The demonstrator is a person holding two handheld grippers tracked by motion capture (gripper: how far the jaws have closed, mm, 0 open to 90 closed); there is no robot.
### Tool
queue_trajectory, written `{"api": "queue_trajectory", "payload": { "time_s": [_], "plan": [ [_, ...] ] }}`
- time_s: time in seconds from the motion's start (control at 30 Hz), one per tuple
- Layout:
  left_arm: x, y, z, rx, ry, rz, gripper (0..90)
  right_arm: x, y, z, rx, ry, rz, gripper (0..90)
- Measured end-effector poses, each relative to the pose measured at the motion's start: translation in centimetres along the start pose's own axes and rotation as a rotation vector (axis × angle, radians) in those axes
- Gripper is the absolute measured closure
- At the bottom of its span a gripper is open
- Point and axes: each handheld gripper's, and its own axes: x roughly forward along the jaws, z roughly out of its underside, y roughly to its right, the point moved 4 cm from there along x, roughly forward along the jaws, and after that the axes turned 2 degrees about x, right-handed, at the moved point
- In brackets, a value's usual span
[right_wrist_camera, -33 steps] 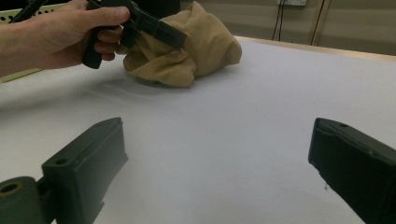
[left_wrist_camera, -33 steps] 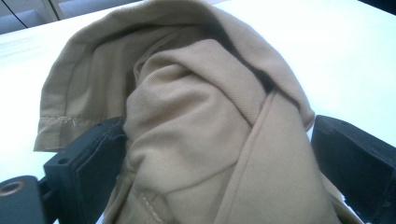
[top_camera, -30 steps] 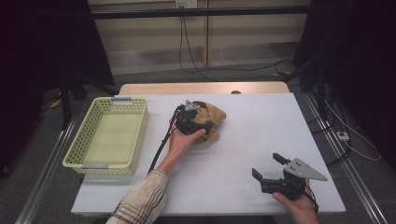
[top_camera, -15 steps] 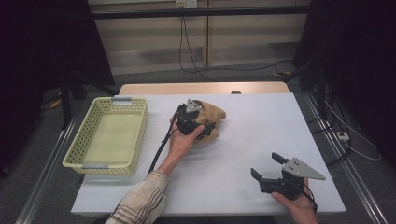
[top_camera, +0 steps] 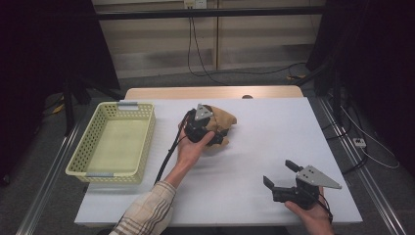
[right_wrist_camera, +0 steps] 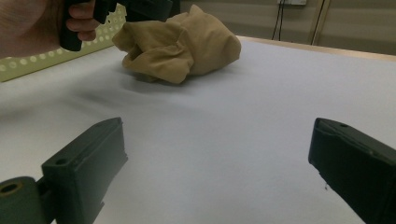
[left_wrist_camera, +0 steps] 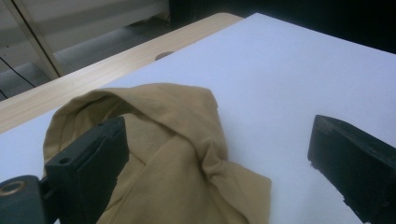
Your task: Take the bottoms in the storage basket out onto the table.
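A crumpled tan cloth (top_camera: 226, 121) lies on the white table (top_camera: 279, 127), a little behind its middle. A hand holds my left gripper (top_camera: 216, 133) right over the cloth's near side. In the left gripper view its jaws stand wide apart, the cloth (left_wrist_camera: 173, 140) bunched between them and against the left jaw; my left gripper (left_wrist_camera: 217, 135) is open. My right gripper (top_camera: 279, 172) hovers low near the table's front right, open, with bare table between its jaws (right_wrist_camera: 217, 140). From there the cloth (right_wrist_camera: 182, 42) lies farther off, apart from it.
A yellow perforated basket (top_camera: 83, 152) stands at the table's left with nothing in it; its wall (right_wrist_camera: 28, 65) also appears in the right gripper view. A cable (top_camera: 169, 156) trails from the left gripper along the forearm. A wooden strip (top_camera: 210, 92) borders the table's far edge.
My left gripper has shifted only slightly at the cloth and stays open. The right gripper has barely moved.
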Motion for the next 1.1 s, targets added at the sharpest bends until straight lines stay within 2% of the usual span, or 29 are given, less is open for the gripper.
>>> {"api": "queue_trajectory", "payload": {
  "time_s": [0.03,0.17,0.27,0.33,0.4,0.63,0.7,0.8,0.93,1.1],
  "plan": [
    [-0.2,0.0,0.0,0.000,0.002,-0.009,5.3,0.0,0.0,0.0,0.000,0.000,0.001,3.7],
    [-0.8,0.1,0.1,-0.006,0.029,0.020,3.8,0.0,-0.1,0.0,-0.002,0.000,0.001,3.7],
    [-1.3,0.1,0.1,-0.019,0.038,0.021,3.7,0.0,0.0,0.0,-0.001,0.000,0.002,3.6],
    [-1.8,0.1,0.0,-0.012,0.061,-0.015,4.3,0.0,0.0,0.0,-0.002,0.000,0.003,3.7],
    [-2.1,0.2,-0.1,-0.003,0.057,-0.033,3.9,0.0,0.0,0.0,-0.003,0.000,0.003,3.7],
    [-2.9,0.6,-0.3,0.012,0.047,-0.022,3.9,0.0,-0.1,0.0,-0.002,0.001,0.002,3.7],
    [-3.0,0.8,-0.3,0.023,0.041,-0.008,3.9,0.0,-0.1,0.0,-0.001,0.001,0.002,3.7],
    [-3.1,1.0,-0.1,0.029,0.022,0.033,4.0,0.0,-0.1,0.0,-0.001,0.001,0.002,3.7],
    [-3.5,1.2,0.3,0.038,0.022,0.015,4.3,0.0,0.0,0.0,-0.001,0.001,0.003,3.7],
    [-4.1,1.0,0.3,0.027,0.027,-0.003,4.4,0.0,-0.1,0.0,-0.004,0.000,0.001,3.7]
  ]
}}
